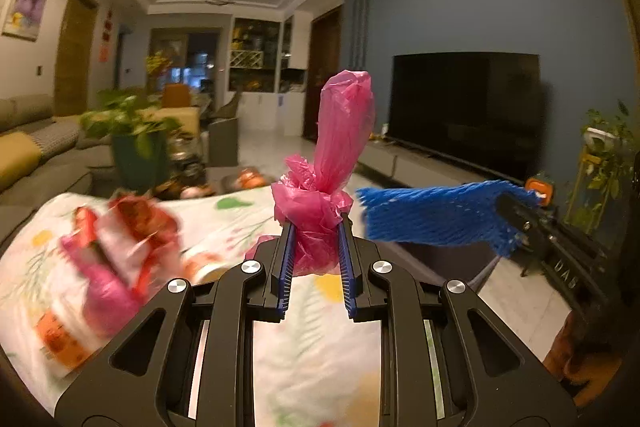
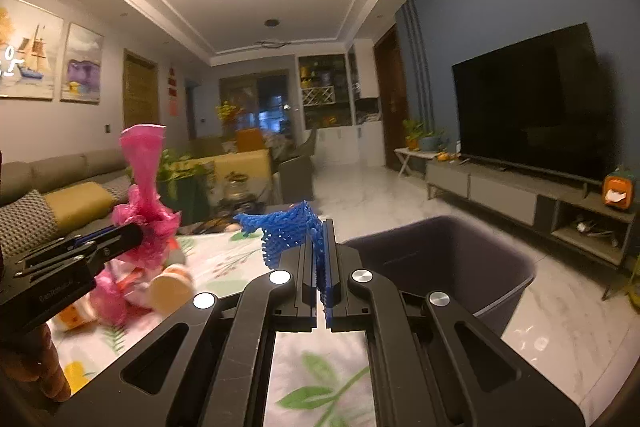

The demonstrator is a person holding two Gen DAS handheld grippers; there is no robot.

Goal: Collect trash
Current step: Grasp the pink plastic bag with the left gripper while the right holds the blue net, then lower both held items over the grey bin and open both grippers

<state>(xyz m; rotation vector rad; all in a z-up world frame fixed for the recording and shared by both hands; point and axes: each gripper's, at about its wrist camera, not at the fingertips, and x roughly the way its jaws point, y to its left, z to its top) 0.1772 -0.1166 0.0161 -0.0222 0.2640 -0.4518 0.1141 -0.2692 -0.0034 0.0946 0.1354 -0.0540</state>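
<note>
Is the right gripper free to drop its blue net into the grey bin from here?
Probably yes. The right gripper holds the blue net, the grey bin sits open just ahead to its right, and nothing shows between them.

The left gripper [image 1: 316, 239] is held roughly level, its two blue-padded fingers [image 1: 285, 267] drawn in around a pink plastic bag [image 1: 320, 219] whose knotted bulk sits between the fingertips and whose tail stands up past them. The right gripper [image 2: 319, 259] is also about level, to the left one's right, its jaws nearly together, pinching a blue foam net [image 2: 288, 231] that sticks out leftward beyond its fingertips
</note>
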